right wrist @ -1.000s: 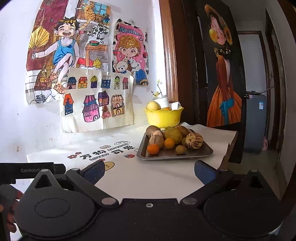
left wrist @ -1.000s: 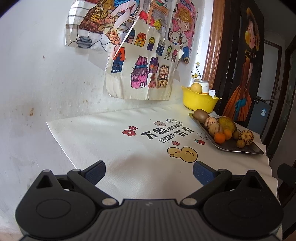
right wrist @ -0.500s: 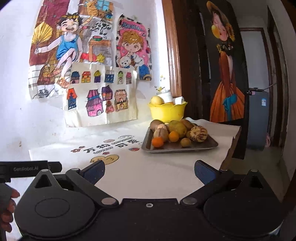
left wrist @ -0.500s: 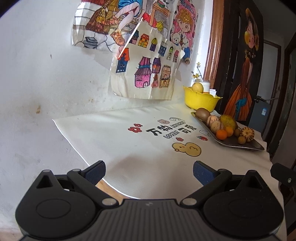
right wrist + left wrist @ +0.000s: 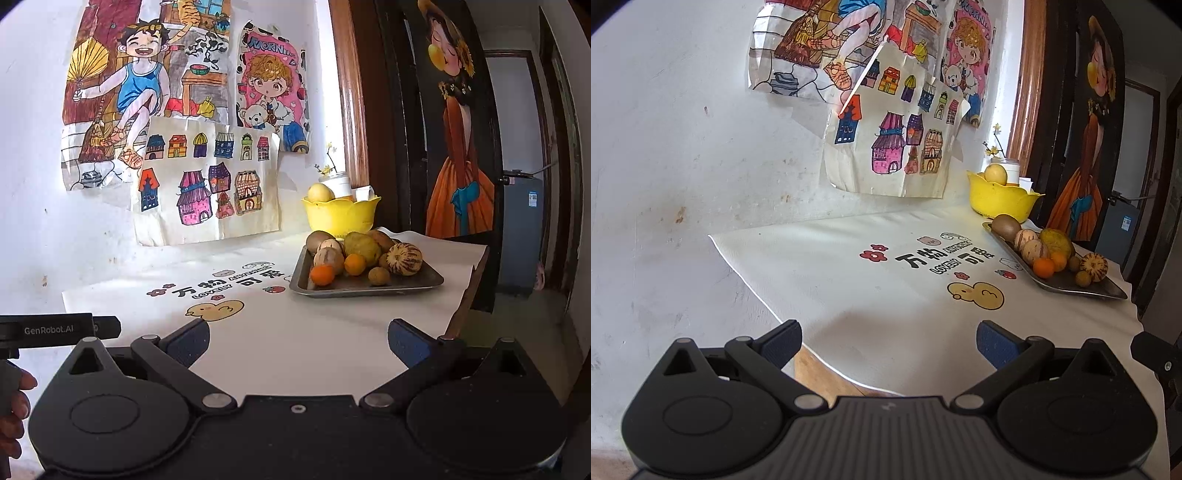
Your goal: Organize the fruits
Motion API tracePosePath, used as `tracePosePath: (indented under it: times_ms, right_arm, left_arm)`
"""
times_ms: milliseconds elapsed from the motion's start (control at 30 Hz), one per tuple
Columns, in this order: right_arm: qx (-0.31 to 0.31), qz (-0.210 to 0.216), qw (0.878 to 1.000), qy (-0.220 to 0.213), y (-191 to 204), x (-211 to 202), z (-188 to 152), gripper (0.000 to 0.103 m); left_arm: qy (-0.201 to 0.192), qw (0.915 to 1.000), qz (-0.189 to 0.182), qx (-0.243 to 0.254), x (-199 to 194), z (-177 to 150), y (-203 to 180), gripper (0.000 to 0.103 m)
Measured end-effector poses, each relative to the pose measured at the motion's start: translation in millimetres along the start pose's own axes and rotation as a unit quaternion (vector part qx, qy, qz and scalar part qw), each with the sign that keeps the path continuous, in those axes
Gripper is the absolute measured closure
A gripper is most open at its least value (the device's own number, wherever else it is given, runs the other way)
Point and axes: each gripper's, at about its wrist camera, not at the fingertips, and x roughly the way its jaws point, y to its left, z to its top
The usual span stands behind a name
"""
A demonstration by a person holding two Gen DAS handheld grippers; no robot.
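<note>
Fruits point(image 5: 354, 256) are heaped untouched on the far tray point(image 5: 424, 282), one in the bowl point(image 5: 341, 218); both claws point(image 5: 888, 339) point(image 5: 298, 341) are held spread, empty.

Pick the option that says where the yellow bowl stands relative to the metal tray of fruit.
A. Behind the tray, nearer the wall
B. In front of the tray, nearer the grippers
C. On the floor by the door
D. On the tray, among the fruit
A: in the right wrist view the yellow bowl stands on the table behind the metal tray, beyond its far edge towards the wall.
</note>
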Motion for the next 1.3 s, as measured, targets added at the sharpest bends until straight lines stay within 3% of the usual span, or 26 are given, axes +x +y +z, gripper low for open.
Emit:
tracePosePath:
  times_ms: [1300]
  right_arm:
    - [0.005, 0.008, 1.0, 0.004, -1.1, -1.9, -5.7, 0.0]
  left_arm:
    - [-0.001, 1.0, 0.005, -0.003, -1.2, 0.8, 4.1, 0.0]
